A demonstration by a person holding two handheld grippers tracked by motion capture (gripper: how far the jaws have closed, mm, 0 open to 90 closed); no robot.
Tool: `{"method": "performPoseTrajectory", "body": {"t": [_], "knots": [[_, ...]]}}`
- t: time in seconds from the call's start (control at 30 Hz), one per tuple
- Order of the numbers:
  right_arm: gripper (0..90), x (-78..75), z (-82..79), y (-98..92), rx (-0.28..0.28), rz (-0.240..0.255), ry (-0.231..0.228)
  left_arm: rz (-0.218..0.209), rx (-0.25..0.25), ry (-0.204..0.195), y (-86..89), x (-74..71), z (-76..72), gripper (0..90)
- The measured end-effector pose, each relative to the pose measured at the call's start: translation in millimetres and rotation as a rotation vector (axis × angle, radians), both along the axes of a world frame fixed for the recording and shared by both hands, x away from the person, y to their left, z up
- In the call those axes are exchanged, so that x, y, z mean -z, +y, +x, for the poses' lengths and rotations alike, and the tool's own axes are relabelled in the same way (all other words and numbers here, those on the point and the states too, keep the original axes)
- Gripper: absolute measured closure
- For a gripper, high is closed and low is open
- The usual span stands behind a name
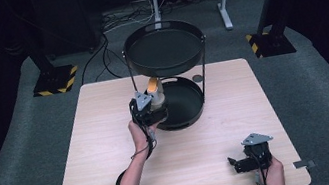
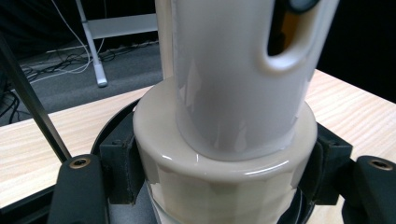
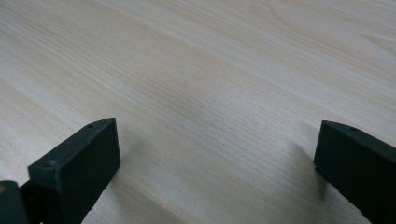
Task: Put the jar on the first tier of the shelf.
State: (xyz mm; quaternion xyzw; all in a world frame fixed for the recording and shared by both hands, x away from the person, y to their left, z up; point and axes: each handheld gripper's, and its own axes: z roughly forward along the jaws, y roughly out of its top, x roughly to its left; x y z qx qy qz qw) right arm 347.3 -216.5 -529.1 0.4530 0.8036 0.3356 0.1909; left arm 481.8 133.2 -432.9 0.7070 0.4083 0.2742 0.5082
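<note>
Left gripper view is showing my left gripper (image 2: 219, 172) pinching a cream mug (image 2: 224, 140) by its wide base, both jaws pressing its sides. I am holding it at the near-left rim of the black 2-tier tray stand (image 1: 191, 113). My right gripper (image 1: 245, 162) is hovering over the tabletop (image 1: 111, 147), jaws spread wide.

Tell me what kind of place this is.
Probably a lab or studio set up for recording. A light wooden table stands on grey carpet against dark surroundings, with metal stand legs on yellow-and-black striped bases and loose cables behind it.
</note>
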Motion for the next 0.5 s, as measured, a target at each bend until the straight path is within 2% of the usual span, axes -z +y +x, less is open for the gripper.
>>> {"method": "performPoseTrajectory", "body": {"t": [0.5], "knots": [[0.0, 0.0, 0.0, -0.1, 0.001, 0.000, 0.000, -0.001, -0.025, 0.010, -13.9, 12.5, 15.2, 29.0]]}}
